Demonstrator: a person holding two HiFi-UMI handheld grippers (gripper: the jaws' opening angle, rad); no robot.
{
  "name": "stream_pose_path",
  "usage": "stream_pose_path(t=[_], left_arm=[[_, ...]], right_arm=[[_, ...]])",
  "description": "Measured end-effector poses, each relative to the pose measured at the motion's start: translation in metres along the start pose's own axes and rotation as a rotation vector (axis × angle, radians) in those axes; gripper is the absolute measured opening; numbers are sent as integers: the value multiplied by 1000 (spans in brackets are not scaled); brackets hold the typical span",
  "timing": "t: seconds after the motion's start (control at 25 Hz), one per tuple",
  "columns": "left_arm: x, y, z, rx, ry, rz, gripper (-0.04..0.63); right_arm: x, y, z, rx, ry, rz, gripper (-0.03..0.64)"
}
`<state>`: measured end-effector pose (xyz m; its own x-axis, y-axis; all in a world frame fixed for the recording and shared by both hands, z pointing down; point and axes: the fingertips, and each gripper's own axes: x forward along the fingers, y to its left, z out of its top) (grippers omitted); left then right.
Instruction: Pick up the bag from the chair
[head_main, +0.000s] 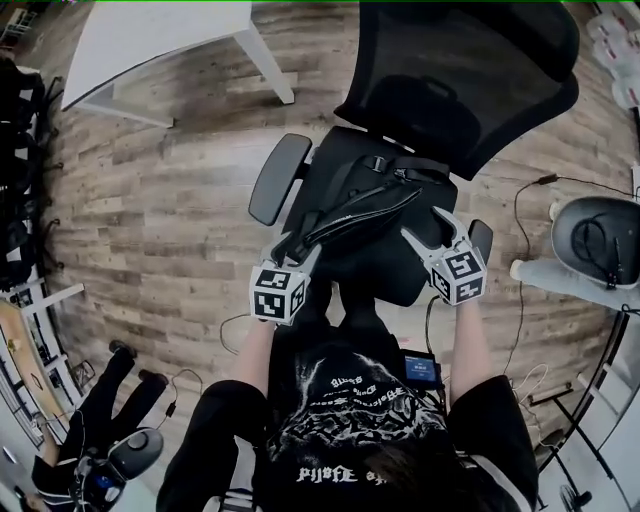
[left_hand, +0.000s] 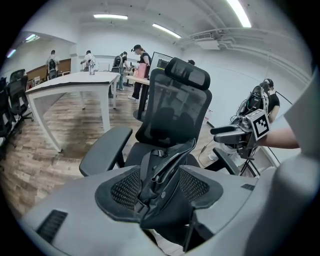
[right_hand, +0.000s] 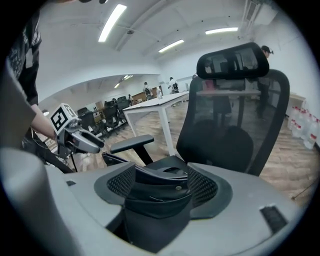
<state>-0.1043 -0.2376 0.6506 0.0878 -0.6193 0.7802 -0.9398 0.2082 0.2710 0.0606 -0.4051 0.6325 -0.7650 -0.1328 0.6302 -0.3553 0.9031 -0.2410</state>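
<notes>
A black bag (head_main: 365, 210) lies slanted across the seat of a black mesh office chair (head_main: 460, 80). At the bag's near-left end, my left gripper (head_main: 298, 250) is shut on the bag. In the left gripper view the bag (left_hand: 167, 165) is pinched between the pads of my left gripper (left_hand: 159, 187). My right gripper (head_main: 425, 222) is at the bag's right end. In the right gripper view a thick fold of the bag (right_hand: 160, 200) fills the gap of my right gripper (right_hand: 162, 192) and touches both pads. The chair back (right_hand: 235, 120) rises behind.
A white table (head_main: 150, 40) stands on the wood floor at the far left. A grey round chair (head_main: 600, 235) and cables (head_main: 520, 230) are to the right. Black gear (head_main: 110, 400) lies at lower left. People (left_hand: 142, 60) stand by desks far behind.
</notes>
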Motion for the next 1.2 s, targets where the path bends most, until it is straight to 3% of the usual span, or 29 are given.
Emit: stream_pose_path(t=[0.12,0.4,0.68,0.96,1.2], left_arm=[[5,9,-8,-23,7,-3,247],[29,23,-24,-81,5,-2,247],[38,22,-41,-27,36,-45,249],[62,29,-61,-49,95,-64,250],[79,40,-54,-50,75,-33,253]], right_arm=[[14,-9,-2,55,-17,29,336],[47,-33,-39,34,49,34,337],[77,-54,-70,-2,109,53,337],[101,-60,-81,33,118,124,345],[118,-65,-96,-43,178,189,347]])
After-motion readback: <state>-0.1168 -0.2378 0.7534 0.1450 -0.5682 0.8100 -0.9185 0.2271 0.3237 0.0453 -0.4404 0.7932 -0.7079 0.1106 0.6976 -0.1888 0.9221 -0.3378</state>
